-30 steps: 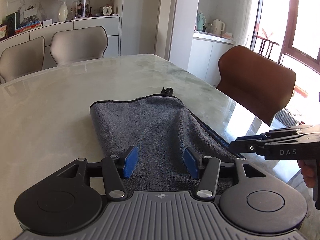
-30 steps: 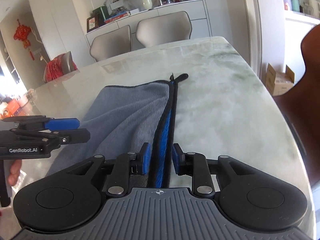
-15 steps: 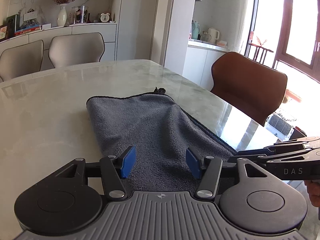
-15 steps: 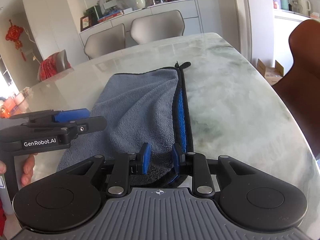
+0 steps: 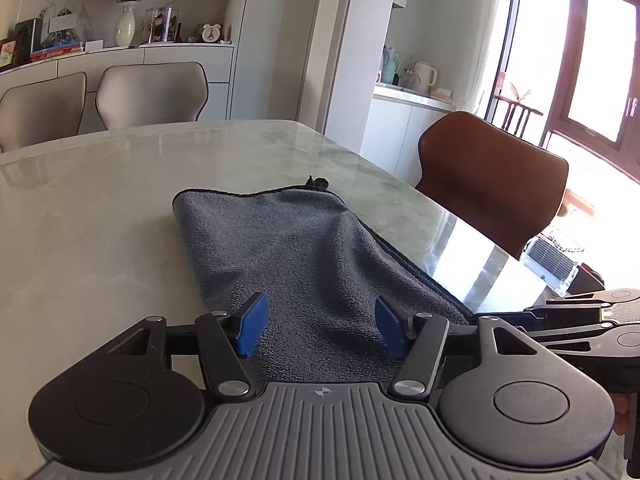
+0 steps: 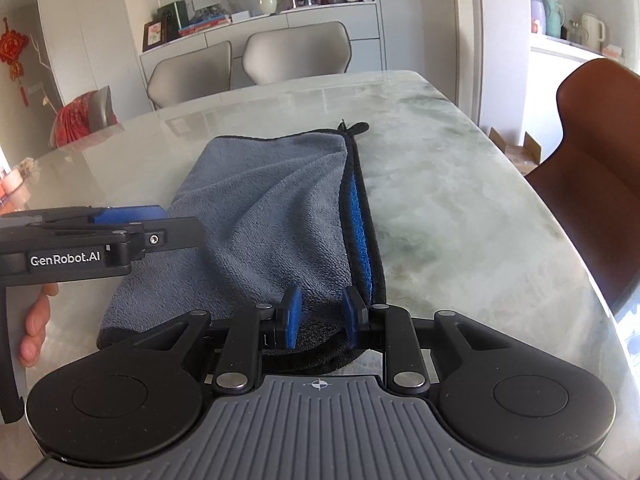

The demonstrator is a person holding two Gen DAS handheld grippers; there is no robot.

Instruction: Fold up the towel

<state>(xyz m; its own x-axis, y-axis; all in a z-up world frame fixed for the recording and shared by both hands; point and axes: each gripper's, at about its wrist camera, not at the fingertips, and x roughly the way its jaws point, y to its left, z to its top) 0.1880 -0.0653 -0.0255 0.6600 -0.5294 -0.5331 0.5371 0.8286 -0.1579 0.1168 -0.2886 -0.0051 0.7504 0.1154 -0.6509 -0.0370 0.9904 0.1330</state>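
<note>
Towel (image 6: 272, 216) lies folded lengthwise on marble table (image 6: 440, 200). Soft, limp, light; best pinched at near hemmed corners. Left gripper (image 5: 318, 330) jaws opening over cloth; right gripper (image 6: 318, 316) jaws narrowly apart, gripping nothing.

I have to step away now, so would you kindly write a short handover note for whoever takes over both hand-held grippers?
Left hand-held gripper: jaws opening, nothing pinched, hovering over the near end of the towel.
Right hand-held gripper: jaws narrow but not pinching; the towel's near right corner lies under them.
Towel: grey side up on the marble table, blue underside showing along its right edge, hanging loop at the far corner.
Done: folded in half lengthwise.
Left: probably take the near end and fold it to the far end, then smooth.
</note>
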